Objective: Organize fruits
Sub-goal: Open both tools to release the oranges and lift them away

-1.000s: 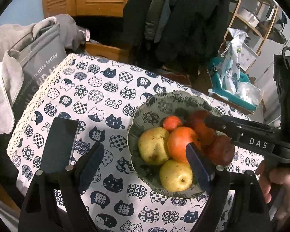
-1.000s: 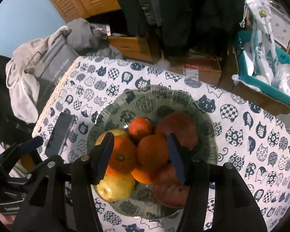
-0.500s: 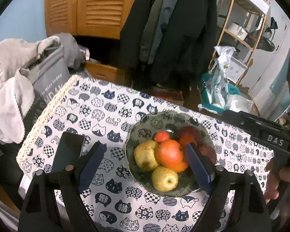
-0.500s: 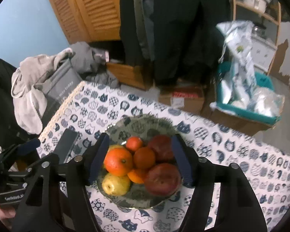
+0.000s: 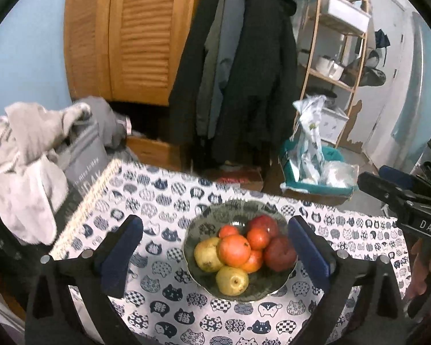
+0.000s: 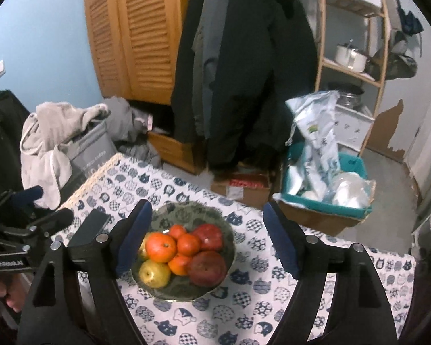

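We hold both claws, left claw (image 5: 214, 261) and right claw (image 6: 207, 243), wide and empty, jaws just opened further, above the fruit bowl (image 5: 204, 224) ahead and below on the desk (image 5: 163, 189).

A tabletop (image 5: 169, 310) covered in a white cloth printed with dark blue cat faces carries a dark patterned ceramic bowl (image 5: 204, 224) of fruit near its middle. A flat black rectangular phone (image 6: 89, 230) lies just left of it.

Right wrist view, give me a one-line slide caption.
Open right gripper hangs above a patterned bowl of fruit on the cat-print tablecloth, nothing between its pads.
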{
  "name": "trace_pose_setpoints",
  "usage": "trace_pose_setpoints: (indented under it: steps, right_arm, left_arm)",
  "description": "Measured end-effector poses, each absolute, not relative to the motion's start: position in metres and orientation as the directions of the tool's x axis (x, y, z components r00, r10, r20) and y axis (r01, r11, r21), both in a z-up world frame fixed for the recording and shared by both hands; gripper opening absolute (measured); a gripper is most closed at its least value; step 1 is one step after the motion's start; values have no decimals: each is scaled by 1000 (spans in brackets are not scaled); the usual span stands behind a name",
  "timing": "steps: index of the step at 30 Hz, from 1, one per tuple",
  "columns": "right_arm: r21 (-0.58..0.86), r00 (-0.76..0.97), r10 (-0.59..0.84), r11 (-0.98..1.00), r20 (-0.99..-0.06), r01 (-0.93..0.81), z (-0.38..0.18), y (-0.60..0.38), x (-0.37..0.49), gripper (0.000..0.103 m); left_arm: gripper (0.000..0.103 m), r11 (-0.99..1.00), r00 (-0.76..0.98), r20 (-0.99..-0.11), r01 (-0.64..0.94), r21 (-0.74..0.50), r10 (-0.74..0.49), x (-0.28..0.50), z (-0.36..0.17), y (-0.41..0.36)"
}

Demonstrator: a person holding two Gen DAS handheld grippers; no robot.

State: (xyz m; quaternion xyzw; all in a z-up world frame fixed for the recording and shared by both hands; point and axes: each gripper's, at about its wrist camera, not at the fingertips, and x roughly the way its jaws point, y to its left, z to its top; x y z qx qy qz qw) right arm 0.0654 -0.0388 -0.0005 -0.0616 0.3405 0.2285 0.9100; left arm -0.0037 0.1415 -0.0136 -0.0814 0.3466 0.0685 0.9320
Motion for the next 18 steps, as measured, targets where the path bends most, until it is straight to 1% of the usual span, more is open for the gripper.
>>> trace_pose_setpoints:
  steps: [8,18]
  right_arm:
    - [-11,728,328,908,-602,-418,15,-62,44,79]
    - [-35,795,294,930,-530,-367,26,-94,26,80]
  left_arm:
    - [102,984,809,-581,-159,-74,87,-21,20,126]
    - [102,988,853,-515,-138,-64,85,-28,40,107]
